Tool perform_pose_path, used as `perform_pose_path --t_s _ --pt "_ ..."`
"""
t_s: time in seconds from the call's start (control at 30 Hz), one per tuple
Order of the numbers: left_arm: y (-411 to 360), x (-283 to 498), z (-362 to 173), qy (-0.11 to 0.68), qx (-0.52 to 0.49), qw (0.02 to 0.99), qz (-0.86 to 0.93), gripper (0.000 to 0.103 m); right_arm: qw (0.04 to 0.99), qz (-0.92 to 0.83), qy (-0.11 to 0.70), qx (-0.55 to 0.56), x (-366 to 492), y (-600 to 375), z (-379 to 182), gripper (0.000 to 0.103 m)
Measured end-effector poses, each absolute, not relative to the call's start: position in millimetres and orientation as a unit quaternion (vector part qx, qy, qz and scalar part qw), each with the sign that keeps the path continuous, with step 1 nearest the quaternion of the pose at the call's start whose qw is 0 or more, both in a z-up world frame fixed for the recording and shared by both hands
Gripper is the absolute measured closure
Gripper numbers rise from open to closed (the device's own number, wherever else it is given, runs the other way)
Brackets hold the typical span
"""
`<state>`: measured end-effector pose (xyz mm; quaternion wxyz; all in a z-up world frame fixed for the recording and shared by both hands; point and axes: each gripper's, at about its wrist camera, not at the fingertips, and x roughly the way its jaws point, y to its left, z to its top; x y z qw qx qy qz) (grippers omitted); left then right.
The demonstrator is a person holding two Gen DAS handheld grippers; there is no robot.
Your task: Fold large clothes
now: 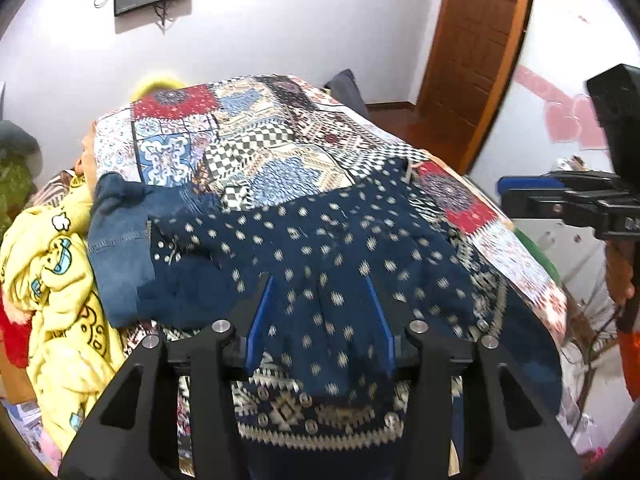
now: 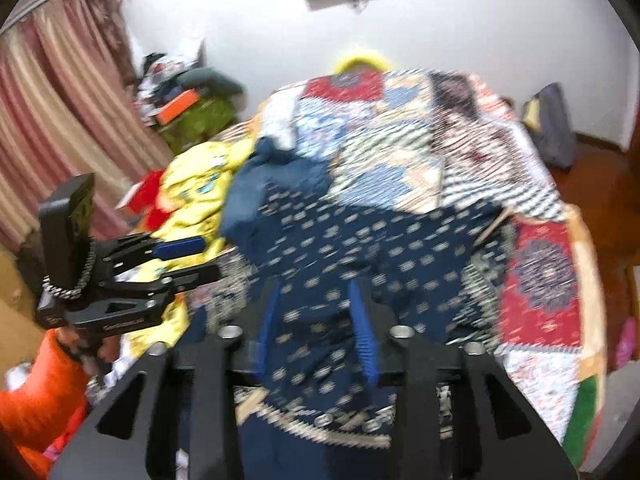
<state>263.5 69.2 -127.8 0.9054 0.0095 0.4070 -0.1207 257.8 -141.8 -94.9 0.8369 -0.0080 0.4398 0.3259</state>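
Observation:
A large navy garment with pale speckles and a patterned hem (image 1: 344,240) lies spread on the patchwork bed cover; it also shows in the right wrist view (image 2: 360,248). My left gripper (image 1: 320,312) is open, its blue fingers (image 1: 260,316) standing wide apart just above the cloth near the hem. My right gripper (image 2: 316,328) is also open over the same garment, with cloth showing between its fingers (image 2: 362,332). Each gripper appears at the side of the other's view: the right one (image 1: 560,196) and the left one (image 2: 176,256). The right wrist view is blurred.
A denim garment (image 1: 120,248) lies left of the navy one. A yellow printed blanket (image 1: 60,280) is heaped at the bed's left edge. The patchwork cover (image 1: 260,140) stretches beyond. A wooden door (image 1: 476,48) stands at the right, curtains (image 2: 56,100) at the left.

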Motion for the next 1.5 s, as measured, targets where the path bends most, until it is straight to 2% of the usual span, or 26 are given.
perform_pose_path --t_s 0.17,0.4,0.53,0.77,0.83,0.93,0.97,1.07,1.3,1.5 --pt "58 297 -165 0.442 0.009 0.892 -0.095 0.058 0.850 0.263 0.455 -0.043 282 -138 -123 0.057" --pt "63 324 -241 0.515 0.010 0.855 -0.052 0.058 0.817 0.207 0.534 -0.066 316 -138 -202 0.057" --pt "76 320 -248 0.515 -0.007 0.855 -0.056 0.051 0.800 0.187 0.565 -0.078 318 -145 -235 0.057" --pt "120 316 -216 0.490 -0.030 0.870 -0.044 0.050 0.810 0.192 0.549 -0.067 319 -162 -220 0.057" --pt "141 319 -207 0.478 -0.038 0.877 -0.026 0.044 0.820 0.190 0.536 -0.064 320 -170 -210 0.057" --pt "180 332 -201 0.469 -0.055 0.881 0.010 0.040 0.833 0.178 0.521 -0.051 330 -188 -201 0.056" --pt "195 338 -202 0.472 -0.066 0.879 0.020 0.040 0.837 0.172 0.518 -0.046 333 -195 -198 0.053" --pt "223 356 -214 0.486 -0.103 0.867 0.029 0.040 0.846 0.151 0.511 -0.030 343 -211 -197 0.042" --pt "256 404 -263 0.526 -0.149 0.837 0.032 0.040 0.830 0.115 0.545 0.035 384 -241 -229 0.042" --pt "258 434 -291 0.527 -0.181 0.831 0.005 0.040 0.809 0.128 0.566 0.096 412 -246 -250 0.041"
